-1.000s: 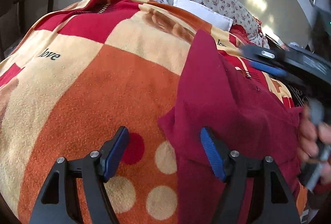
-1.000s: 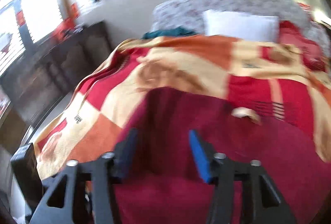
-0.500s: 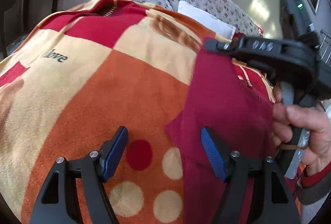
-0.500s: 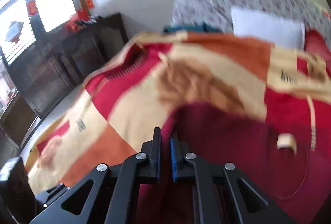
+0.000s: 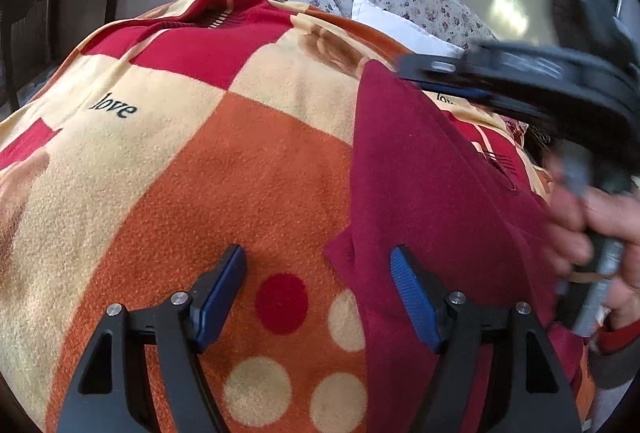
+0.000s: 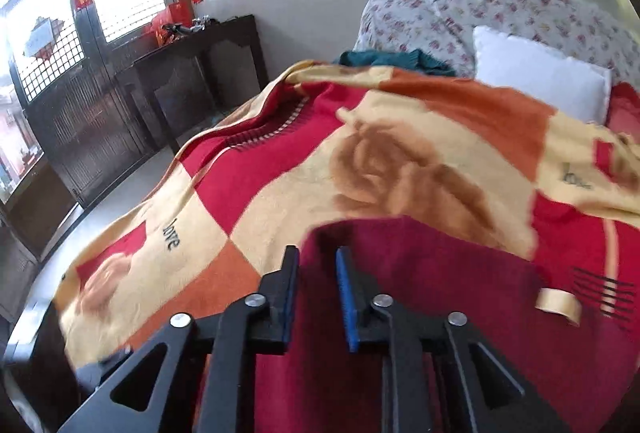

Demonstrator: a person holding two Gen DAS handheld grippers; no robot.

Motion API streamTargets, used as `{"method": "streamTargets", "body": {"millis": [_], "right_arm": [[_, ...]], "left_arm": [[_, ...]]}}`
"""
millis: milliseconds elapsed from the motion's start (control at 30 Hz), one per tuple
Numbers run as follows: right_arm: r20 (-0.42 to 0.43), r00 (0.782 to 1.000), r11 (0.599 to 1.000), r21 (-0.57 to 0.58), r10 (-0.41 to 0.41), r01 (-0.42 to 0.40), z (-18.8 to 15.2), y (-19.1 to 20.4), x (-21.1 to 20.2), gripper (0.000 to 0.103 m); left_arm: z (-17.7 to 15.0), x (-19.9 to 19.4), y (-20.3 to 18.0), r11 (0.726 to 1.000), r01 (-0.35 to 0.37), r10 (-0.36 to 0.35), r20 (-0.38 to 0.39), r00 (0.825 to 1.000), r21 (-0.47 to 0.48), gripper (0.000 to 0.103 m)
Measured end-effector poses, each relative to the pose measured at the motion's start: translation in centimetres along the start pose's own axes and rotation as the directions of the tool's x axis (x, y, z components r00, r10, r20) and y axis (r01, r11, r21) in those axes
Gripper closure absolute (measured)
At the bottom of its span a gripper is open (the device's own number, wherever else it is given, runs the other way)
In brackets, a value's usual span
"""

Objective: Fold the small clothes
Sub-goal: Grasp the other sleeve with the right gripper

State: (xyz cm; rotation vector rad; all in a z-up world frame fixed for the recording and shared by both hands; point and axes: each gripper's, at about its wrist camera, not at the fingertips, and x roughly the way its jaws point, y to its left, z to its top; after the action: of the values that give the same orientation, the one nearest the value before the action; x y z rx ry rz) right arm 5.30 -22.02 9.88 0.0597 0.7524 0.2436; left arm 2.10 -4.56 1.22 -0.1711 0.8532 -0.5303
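Two grippers work one dark red garment (image 5: pixel 432 193) lying on the patterned blanket (image 5: pixel 208 169) that covers the bed, toward the bed's right side in the left wrist view. Left gripper (image 5: pixel 318 293) hangs released, jaws wide, straddling the garment's left edge where a small corner flap pokes out; nothing pinched. Right gripper (image 6: pixel 318 299) has its jaws narrowly apart and they have just been opening; a raised ridge of the red cloth's far corner sits between the pads, loose rather than squeezed, by my reading.

Step in hand looks like setting down a folded-over edge. To do it well: let the cloth drop free before pulling the right gripper away, keep the left one low to pin or catch the flap, then square the edges so the fold lies flat.

Hard to make out: the right gripper is motion-blurred in the left view, the hand (image 5: pixel 600 229) holding it too. Garment's near hem is hidden by the gripper bodies. Type of garment unclear; a beige loop tag (image 6: pixel 558 303) shows.
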Motion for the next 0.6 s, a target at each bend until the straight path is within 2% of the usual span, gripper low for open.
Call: {"method": "streamTargets", "body": {"millis": [100, 300, 433, 600], "right_arm": [[-0.015, 0.997, 0.997, -0.036, -0.072, 0.072, -1.6, -1.0, -2.7, 0.081], [-0.127, 0.983, 0.989, -0.086, -0.130, 0.119, -6.3, -2.7, -3.6, 0.081], [-0.158, 0.982, 0.993, -0.068, -0.102, 0.093, -8.5, -3.7, -3.5, 0.080], [-0.157, 0.987, 0.999, -0.042, -0.033, 0.027, -8.9, -4.0, -3.9, 0.062]], "left_arm": [[0.0, 0.0, 0.1, 1.000, 0.002, -0.002, 0.000, 1.000, -0.003, 0.029], [-0.1, 0.1, 0.1, 1.000, 0.000, 0.000, -0.002, 1.000, -0.001, 0.028], [-0.2, 0.1, -0.1, 1.000, -0.004, 0.004, -0.002, 1.000, 0.008, 0.027], [-0.3, 0.2, -0.1, 1.000, 0.000, 0.000, -0.003, 1.000, 0.005, 0.027]]}}
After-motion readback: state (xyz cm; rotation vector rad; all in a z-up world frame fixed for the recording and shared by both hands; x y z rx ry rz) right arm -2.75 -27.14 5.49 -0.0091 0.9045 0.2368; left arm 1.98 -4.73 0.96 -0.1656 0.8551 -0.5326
